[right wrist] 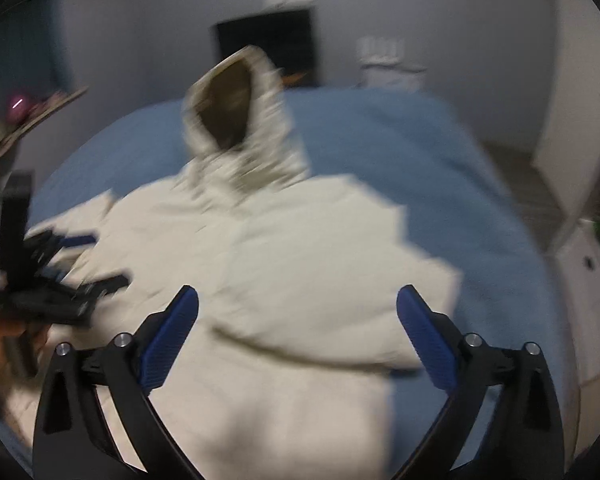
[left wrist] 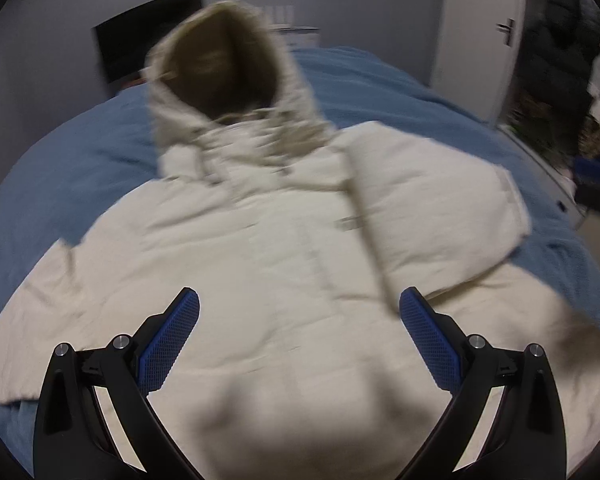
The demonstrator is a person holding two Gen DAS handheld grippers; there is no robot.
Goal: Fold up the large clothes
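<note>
A cream hooded puffer jacket [left wrist: 260,240] lies spread on a bed with a blue cover [left wrist: 80,152], its brown-lined hood [left wrist: 220,64] at the far end. One sleeve [left wrist: 440,208] lies folded in at the right, and the other [left wrist: 40,300] spreads out to the left. My left gripper [left wrist: 300,296] hovers open over the jacket's lower body, nothing between its blue pads. In the right wrist view my right gripper [right wrist: 298,294] is open above the jacket [right wrist: 280,248], just over the folded sleeve [right wrist: 340,300]. The left gripper [right wrist: 96,260] shows blurred at the left, held by a hand.
Behind the bed, a grey wall carries a black screen [left wrist: 140,40]. A white door [left wrist: 480,20] and dark hanging clothes [left wrist: 560,40] stand at the right. A white drawer unit [right wrist: 592,300] borders the bed's right side. At the left a shelf [right wrist: 20,116] holds small things.
</note>
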